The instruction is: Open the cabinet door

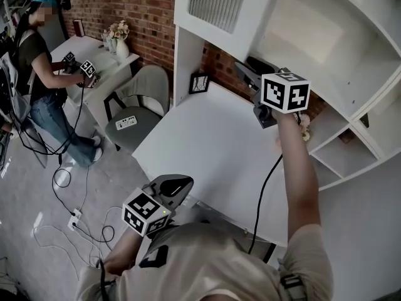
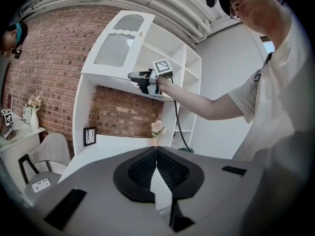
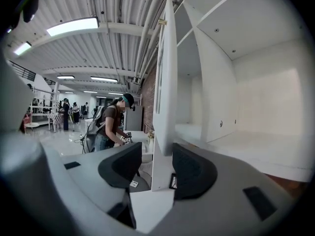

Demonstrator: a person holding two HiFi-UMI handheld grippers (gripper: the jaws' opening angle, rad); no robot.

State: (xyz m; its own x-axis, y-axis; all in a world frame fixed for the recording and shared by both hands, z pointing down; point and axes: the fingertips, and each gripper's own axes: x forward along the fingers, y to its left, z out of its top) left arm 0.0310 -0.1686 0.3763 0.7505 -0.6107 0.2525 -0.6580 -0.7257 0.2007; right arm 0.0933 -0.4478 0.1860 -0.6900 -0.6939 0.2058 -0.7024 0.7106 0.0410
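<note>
The white upper cabinet's door (image 1: 219,5) stands swung out from the cabinet, edge-on in the right gripper view (image 3: 165,107). My right gripper (image 1: 245,73) is raised to the door's lower edge. Its jaws straddle that edge (image 3: 156,163) and stand open; a gap shows between the left pad (image 3: 125,163) and the door, while the right pad (image 3: 189,168) lies close beside it. The left gripper view shows the right gripper (image 2: 133,75) under the door (image 2: 118,45). My left gripper (image 1: 178,184) hangs low at the desk's near edge, its jaws shut (image 2: 156,151) with nothing held.
A white desk (image 1: 207,143) lies under the cabinet, with a small picture frame (image 1: 198,82) and flowers (image 2: 157,128) at its back. Open shelves (image 1: 351,149) stand to the right. A grey chair (image 1: 135,121), floor cables and a person (image 1: 44,74) at another table are to the left.
</note>
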